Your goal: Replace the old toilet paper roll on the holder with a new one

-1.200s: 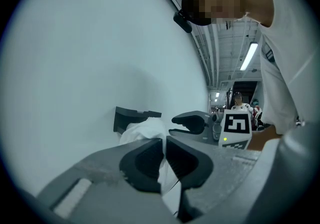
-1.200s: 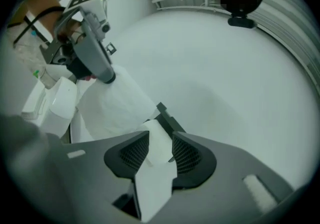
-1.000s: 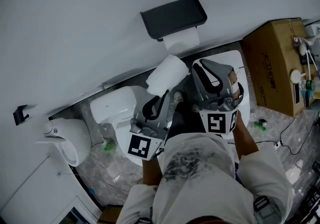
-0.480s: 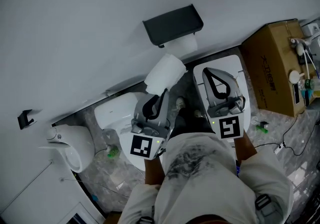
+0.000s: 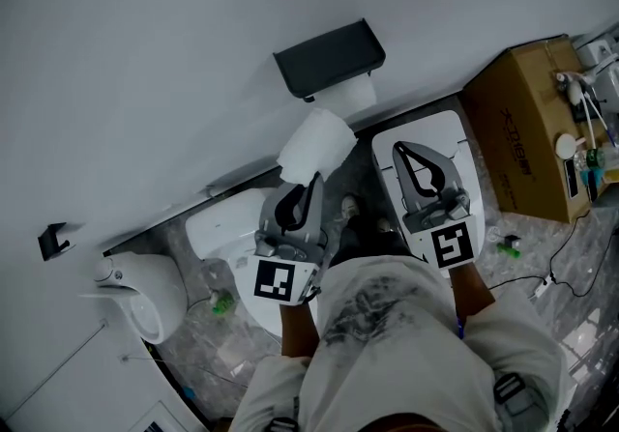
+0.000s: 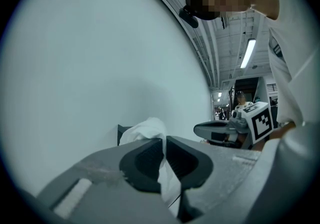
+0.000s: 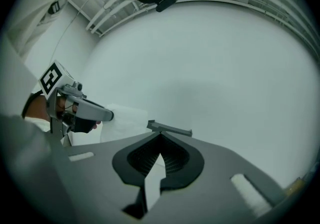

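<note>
Two toilet paper rolls are in view. One, likely the old roll (image 5: 350,94), hangs under the black holder (image 5: 329,55) on the wall. Just below it, the left gripper (image 5: 309,184) pinches the new roll (image 5: 314,145) by its paper. The right gripper (image 5: 400,152) is beside it, closed and empty. Next, it probably must open and pull the old roll off.

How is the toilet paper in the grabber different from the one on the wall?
The held roll is pinched in the left gripper, out in the air; the wall roll hangs under the black holder. The held roll shows whole and looks fatter; the wall roll is partly covered by the holder. Both are white.
</note>
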A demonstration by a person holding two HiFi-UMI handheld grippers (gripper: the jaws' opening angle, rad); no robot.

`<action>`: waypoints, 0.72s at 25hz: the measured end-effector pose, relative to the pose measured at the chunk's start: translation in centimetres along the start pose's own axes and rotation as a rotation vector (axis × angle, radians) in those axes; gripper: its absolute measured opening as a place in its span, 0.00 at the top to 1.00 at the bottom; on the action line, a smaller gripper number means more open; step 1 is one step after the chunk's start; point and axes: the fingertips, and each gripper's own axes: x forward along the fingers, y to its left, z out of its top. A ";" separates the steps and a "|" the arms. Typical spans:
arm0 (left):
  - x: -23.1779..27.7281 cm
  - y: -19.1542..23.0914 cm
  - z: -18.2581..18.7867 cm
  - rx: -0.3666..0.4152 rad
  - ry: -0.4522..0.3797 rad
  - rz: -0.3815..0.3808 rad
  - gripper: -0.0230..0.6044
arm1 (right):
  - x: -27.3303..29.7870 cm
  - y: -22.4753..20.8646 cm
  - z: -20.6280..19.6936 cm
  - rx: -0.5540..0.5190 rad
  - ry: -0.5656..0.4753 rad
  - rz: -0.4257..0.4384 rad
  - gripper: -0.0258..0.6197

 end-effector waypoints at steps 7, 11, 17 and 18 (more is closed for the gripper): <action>0.2 0.0 0.1 0.013 -0.005 -0.007 0.93 | -0.3 -0.2 -0.2 0.033 0.001 -0.002 0.96; 0.2 0.0 0.1 -0.007 0.005 0.001 0.93 | -0.3 0.0 -0.1 0.037 -0.002 -0.001 0.96; 0.3 -0.1 0.3 -0.004 0.006 0.000 0.93 | -0.1 0.1 0.1 0.044 0.001 0.002 0.96; 0.3 -0.1 0.4 -0.004 0.006 0.001 0.93 | -0.1 0.1 0.2 0.040 -0.001 0.003 0.96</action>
